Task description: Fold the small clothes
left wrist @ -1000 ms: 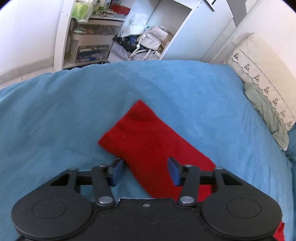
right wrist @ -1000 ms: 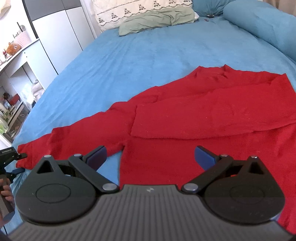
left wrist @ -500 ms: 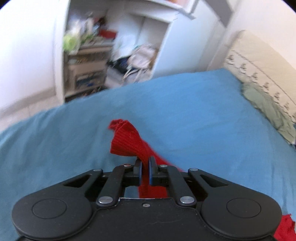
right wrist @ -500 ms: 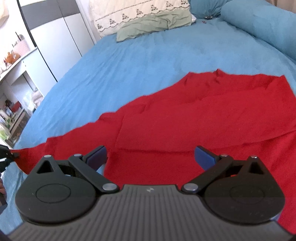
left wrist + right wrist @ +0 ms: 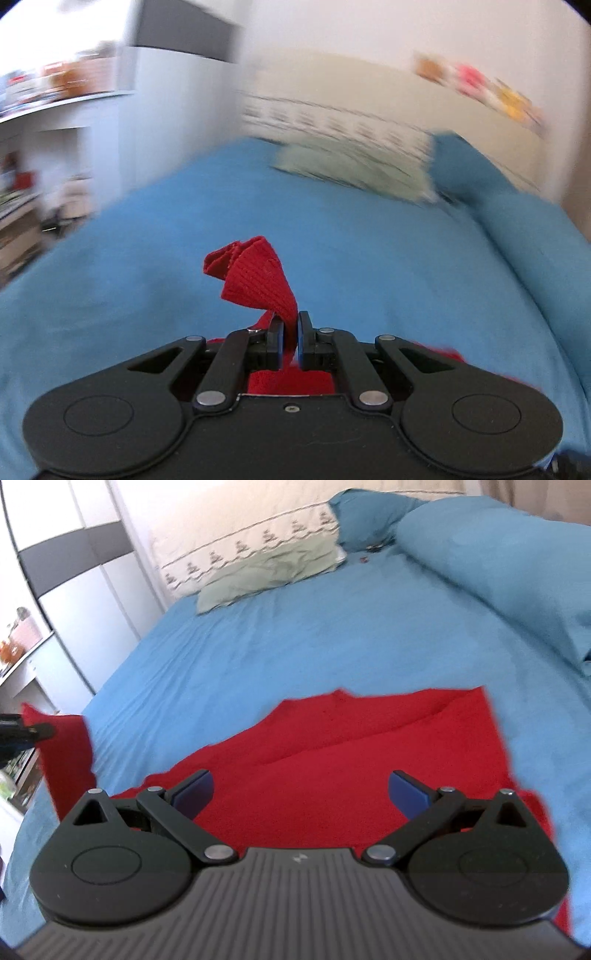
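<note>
Bright daylight, seemingly motion-blurred fisheye edges

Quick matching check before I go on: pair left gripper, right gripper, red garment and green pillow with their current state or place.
Things:
1. left gripper
2. right gripper
3. red garment
4. green pillow

States or places:
a. lies at the head of the bed
b. shut on a sleeve
c. jaws open, holding nothing
d. body spread on the blue bedspread

Pairs: 1-b, 2-c, 3-d, 4-a
</note>
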`<action>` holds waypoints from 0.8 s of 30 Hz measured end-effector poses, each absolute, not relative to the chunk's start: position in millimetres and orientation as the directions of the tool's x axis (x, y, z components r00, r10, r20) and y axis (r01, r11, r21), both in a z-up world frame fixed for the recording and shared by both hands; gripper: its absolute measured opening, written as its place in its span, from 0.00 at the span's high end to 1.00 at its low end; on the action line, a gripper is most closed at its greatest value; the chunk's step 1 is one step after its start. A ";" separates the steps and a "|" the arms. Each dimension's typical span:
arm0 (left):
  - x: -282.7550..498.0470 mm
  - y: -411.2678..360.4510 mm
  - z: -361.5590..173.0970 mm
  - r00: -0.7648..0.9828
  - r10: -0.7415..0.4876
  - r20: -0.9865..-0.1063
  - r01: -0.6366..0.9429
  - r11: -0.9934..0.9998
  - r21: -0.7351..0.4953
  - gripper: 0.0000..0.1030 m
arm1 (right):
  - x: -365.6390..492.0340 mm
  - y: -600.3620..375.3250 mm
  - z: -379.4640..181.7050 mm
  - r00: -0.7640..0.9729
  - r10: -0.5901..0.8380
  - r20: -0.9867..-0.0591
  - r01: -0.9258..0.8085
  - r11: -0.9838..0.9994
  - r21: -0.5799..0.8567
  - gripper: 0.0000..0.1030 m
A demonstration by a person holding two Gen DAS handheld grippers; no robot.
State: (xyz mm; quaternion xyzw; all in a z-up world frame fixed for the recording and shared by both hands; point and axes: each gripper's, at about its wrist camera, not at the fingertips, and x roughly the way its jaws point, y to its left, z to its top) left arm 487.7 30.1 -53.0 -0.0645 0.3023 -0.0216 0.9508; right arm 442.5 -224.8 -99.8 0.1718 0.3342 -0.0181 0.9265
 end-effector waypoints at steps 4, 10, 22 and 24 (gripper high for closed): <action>485.5 -54.5 -95.6 0.755 -0.177 -0.631 0.140 0.984 -0.110 0.93 | 438.2 -276.6 -105.0 0.775 0.056 -0.629 0.170 0.941 0.294 0.00; 485.0 -126.0 -168.0 0.647 -0.172 -0.743 0.218 0.975 -0.035 0.93 | 431.0 -334.2 -129.8 0.748 0.063 -0.660 0.180 0.939 0.293 0.00; 481.7 -130.7 -176.7 0.616 -0.165 -0.770 0.274 0.962 0.014 0.35 | 438.2 -341.5 -146.8 0.716 0.099 -0.691 0.167 0.937 0.308 0.00; 477.5 -115.9 -165.0 0.626 -0.169 -0.762 0.277 0.961 0.015 0.31 | 442.7 -333.2 -141.0 0.716 0.109 -0.690 0.147 0.942 0.302 0.00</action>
